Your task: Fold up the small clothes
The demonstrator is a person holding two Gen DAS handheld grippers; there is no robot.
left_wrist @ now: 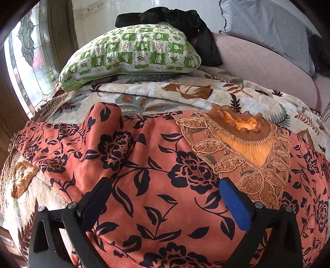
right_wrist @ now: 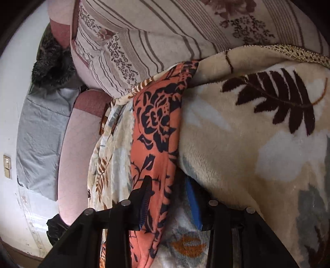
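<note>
An orange-red garment with a dark flower print [left_wrist: 156, 171] lies spread on the leaf-patterned blanket [left_wrist: 185, 92], with its embroidered frilled collar [left_wrist: 243, 132] at the upper right. My left gripper [left_wrist: 165, 198] is open just above the garment's middle, holding nothing. In the right wrist view a strip of the same garment [right_wrist: 156, 127] runs between my right gripper's fingers. My right gripper [right_wrist: 169, 198] stands partly open around that strip and a fold of the blanket [right_wrist: 257, 134]. I cannot tell whether its pads press the cloth.
A green checked pillow [left_wrist: 132, 51] with black clothes [left_wrist: 177, 18] on it lies at the back. A grey pillow [left_wrist: 268, 28] leans on the pink headboard [left_wrist: 257, 68]. A striped flowered pillow [right_wrist: 165, 37] and a window [left_wrist: 26, 68] are nearby.
</note>
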